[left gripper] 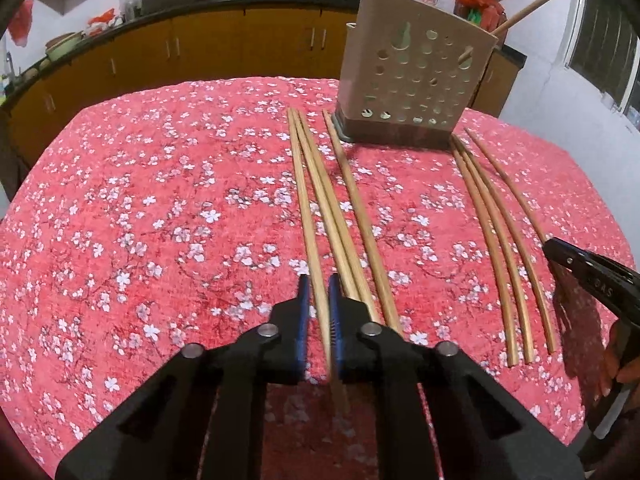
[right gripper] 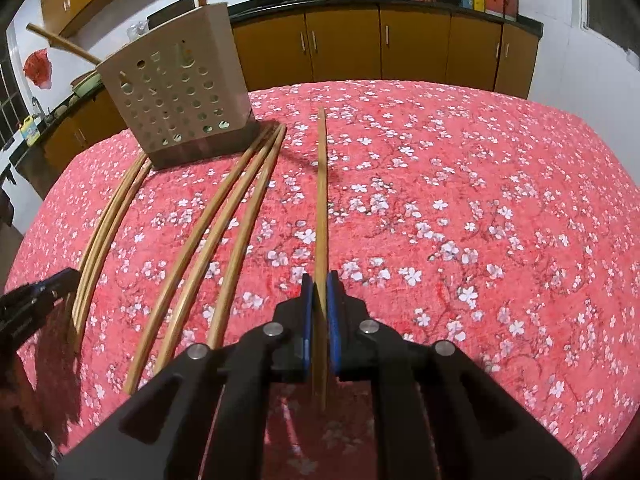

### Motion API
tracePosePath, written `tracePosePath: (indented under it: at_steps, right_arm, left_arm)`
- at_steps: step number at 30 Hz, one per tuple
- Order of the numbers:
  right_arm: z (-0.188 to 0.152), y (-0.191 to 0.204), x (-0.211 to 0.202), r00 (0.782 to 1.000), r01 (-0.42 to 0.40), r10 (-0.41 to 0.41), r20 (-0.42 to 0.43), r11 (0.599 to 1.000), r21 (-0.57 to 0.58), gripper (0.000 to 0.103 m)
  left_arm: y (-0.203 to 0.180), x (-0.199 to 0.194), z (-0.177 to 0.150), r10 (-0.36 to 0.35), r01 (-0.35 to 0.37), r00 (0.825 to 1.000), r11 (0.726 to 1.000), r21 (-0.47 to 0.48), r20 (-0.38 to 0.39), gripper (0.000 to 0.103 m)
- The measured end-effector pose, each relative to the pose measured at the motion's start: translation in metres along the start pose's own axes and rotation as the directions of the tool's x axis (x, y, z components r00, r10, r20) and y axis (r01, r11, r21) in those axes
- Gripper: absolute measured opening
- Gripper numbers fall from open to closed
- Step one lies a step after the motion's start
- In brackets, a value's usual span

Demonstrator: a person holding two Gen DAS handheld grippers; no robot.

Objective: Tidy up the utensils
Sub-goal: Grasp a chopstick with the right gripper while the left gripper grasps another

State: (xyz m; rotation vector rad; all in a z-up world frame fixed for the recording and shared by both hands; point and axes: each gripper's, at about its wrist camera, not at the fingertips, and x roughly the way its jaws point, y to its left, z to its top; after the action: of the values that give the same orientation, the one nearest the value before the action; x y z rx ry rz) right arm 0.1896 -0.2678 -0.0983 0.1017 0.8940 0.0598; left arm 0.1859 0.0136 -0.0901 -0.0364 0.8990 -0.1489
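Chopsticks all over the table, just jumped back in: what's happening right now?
Each handheld gripper has clamped one chopstick. The left gripper holds the leftmost chopstick of its group; the right gripper holds the rightmost chopstick, whose far end looks lifted. Six more chopsticks lie on the floral tablecloth. The perforated holder stands behind them, a few utensil handles already inside.

I count eight loose wooden chopsticks on my bench, all lying roughly parallel and pointing toward the holder. Four lie as a left group [left gripper: 332, 216], four as a right group [left gripper: 492, 224]. The beige perforated utensil holder [left gripper: 416, 80] stands upright at the far side, tilted back slightly, with wooden handles [left gripper: 532, 4] protruding from its top.
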Motion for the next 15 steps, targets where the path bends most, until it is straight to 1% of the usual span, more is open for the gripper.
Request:
tracePosePath:
  at_steps: [3,7,11,15]
  right_arm:
    - [0.002,-0.002,0.002,1.0,-0.003,0.003,0.002,1.0,0.007,0.008]
    - [0.008,-0.01,0.005,1.0,0.017,-0.017,0.013,1.0,0.024,0.008]
    - [0.015,-0.016,0.01,1.0,0.017,-0.018,0.019,0.999,0.049,0.008]
    - [0.018,-0.019,0.013,1.0,0.015,-0.016,0.016,0.998,0.057,0.008]
  left_arm:
    - [0.011,0.003,0.005,0.014,-0.014,1.0,1.0,-0.023,0.0,0.008]
    - [0.035,0.007,0.013,0.048,-0.047,0.999,0.996,-0.077,0.005,0.008]
    - [0.053,0.008,0.015,0.046,-0.043,0.999,0.992,-0.122,0.019,0.008]
    - [0.054,0.008,0.013,0.045,-0.041,0.999,0.991,-0.127,0.028,0.008]
